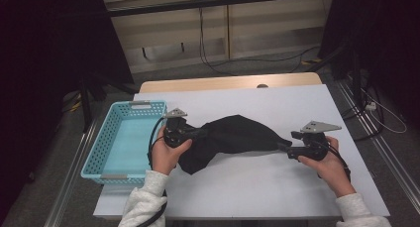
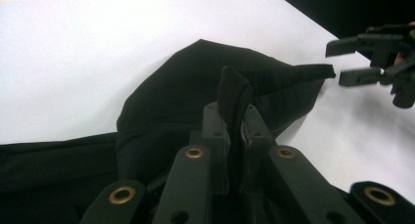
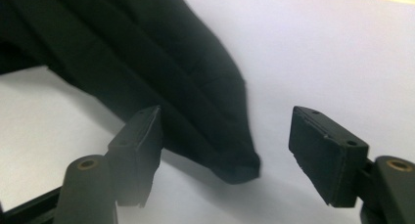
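Observation:
A black cloth [image 1: 233,138] lies crumpled across the middle of the white table [image 1: 247,187]. My left gripper [image 1: 198,133] is shut on the cloth's left part. In the left gripper view a pinched fold of the cloth [image 2: 234,94] stands up between the closed jaws of that gripper [image 2: 235,136]. My right gripper [image 1: 289,143] is open at the cloth's right end. In the right gripper view the pointed tip of the cloth [image 3: 237,168] lies on the table between the spread jaws of that gripper [image 3: 225,136], touching neither. The left gripper view also shows the open right gripper [image 2: 350,62].
A turquoise plastic basket [image 1: 96,147] stands at the table's left edge, close to my left hand. A wooden strip [image 1: 228,82] runs along the far side of the table. Cables [image 1: 218,63] trail over the floor beyond.

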Demonstrator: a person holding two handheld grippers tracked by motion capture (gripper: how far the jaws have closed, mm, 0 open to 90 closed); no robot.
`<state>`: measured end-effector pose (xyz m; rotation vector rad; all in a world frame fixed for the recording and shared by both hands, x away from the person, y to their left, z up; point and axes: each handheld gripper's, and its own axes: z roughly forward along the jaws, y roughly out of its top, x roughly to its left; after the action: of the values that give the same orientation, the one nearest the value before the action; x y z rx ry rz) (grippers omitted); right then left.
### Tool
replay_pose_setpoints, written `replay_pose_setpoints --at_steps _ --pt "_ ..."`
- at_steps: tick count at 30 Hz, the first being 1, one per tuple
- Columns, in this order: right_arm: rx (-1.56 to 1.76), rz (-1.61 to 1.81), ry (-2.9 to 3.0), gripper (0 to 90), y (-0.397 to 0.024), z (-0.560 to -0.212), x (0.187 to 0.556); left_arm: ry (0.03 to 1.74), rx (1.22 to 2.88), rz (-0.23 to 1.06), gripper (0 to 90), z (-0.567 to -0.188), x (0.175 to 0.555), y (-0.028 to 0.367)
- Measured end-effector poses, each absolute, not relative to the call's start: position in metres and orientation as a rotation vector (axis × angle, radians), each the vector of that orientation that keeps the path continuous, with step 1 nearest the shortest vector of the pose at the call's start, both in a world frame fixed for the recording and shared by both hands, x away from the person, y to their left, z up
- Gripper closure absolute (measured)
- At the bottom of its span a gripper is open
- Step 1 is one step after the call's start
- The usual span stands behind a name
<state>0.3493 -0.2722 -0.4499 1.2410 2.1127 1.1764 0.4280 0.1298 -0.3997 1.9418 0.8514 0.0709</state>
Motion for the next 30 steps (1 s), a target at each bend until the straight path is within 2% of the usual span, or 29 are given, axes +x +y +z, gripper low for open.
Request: replay_pose_setpoints --at_steps 5,11,15,17,20,30 --pt "1.196 1.154 2.164 25.0 -0.263 -0.457 0.352 0.864 1.927 0.07 84.2 -0.399 0.43 0.132" --pt "1.135 1.101 2.228 31.2 -0.249 -0.465 0.354 0.876 1.915 0.081 84.3 -0.396 0.432 0.138" --pt "1.11 1.046 2.239 47.8 -0.246 -0.467 0.354 0.882 1.92 0.078 84.3 -0.395 0.432 0.141" --pt "1.102 1.02 2.242 65.4 -0.247 -0.468 0.353 0.879 1.923 0.083 84.3 -0.395 0.431 0.141" --pt "1.079 1.084 2.269 84.8 -0.25 -0.465 0.352 0.876 1.924 0.089 84.3 -0.395 0.43 0.143" --pt "1.105 1.23 2.217 87.5 -0.263 -0.432 0.347 0.868 1.888 0.095 84.6 -0.39 0.429 0.151"
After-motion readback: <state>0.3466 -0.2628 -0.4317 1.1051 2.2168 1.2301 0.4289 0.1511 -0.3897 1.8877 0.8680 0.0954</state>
